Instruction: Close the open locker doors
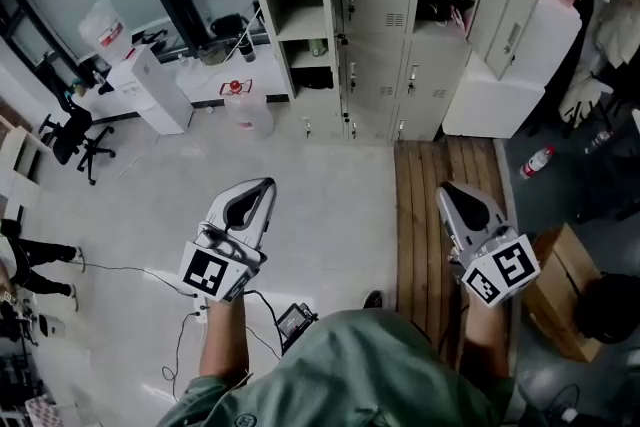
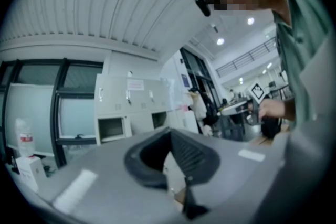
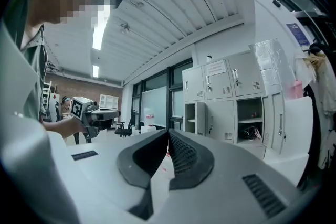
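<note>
While both grippers hang well short of the locker bank (image 1: 380, 35), no door is in hand. Left gripper (image 1: 262, 190): jaws pressed together, nothing between. Right gripper (image 1: 452, 193): same, tips meeting, empty.

Open items, head view: a left door (image 1: 330, 10) swung out from the shelved left column, and two right doors (image 1: 490, 10), (image 1: 515, 33) standing out from the right-hand compartment. All lie at the far end of the floor from the person.

Handling, as judged: thin sheet-metal doors, stiff and light, free on their hinges. Painted faces look slick, so pinching is unnecessary. Pushing with closed jaws on the flat face near the free edge, away from the hinge, should do. A hard shove may bounce the door back.

Room: pale floor ahead of the left gripper is open, with a water jug (image 1: 245, 110) near the left column. The wooden strip (image 1: 440, 205) runs to the right-hand doors, with a white panel (image 1: 510, 85) crowding that side.
</note>
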Demonstrator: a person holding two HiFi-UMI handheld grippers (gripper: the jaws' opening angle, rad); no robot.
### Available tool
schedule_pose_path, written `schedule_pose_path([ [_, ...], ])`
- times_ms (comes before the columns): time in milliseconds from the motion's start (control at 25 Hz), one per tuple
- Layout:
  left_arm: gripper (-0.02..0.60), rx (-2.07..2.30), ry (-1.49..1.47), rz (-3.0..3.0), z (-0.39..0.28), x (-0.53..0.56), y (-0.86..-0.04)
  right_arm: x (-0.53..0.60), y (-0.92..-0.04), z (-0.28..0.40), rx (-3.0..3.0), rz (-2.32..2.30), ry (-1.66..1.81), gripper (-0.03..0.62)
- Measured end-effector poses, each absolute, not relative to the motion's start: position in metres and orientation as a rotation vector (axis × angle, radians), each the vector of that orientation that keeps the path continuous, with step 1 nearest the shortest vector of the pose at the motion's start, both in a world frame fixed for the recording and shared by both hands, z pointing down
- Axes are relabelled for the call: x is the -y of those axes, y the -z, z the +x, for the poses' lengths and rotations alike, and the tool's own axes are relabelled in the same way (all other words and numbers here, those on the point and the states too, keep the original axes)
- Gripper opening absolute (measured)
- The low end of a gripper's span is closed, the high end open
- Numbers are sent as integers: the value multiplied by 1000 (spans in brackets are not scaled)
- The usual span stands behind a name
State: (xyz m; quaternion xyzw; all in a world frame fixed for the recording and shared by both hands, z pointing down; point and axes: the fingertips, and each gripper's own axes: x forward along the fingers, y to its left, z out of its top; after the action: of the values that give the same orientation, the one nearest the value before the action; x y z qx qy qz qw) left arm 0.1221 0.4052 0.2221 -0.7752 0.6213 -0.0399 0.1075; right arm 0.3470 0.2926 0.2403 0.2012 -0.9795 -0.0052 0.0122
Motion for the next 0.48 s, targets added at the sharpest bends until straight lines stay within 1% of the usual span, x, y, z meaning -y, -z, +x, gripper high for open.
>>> schedule_pose_path([
  [480, 0, -1917, 168, -2248, 128, -342, -233, -214, -248, 335, 3078, 492, -9, 6],
])
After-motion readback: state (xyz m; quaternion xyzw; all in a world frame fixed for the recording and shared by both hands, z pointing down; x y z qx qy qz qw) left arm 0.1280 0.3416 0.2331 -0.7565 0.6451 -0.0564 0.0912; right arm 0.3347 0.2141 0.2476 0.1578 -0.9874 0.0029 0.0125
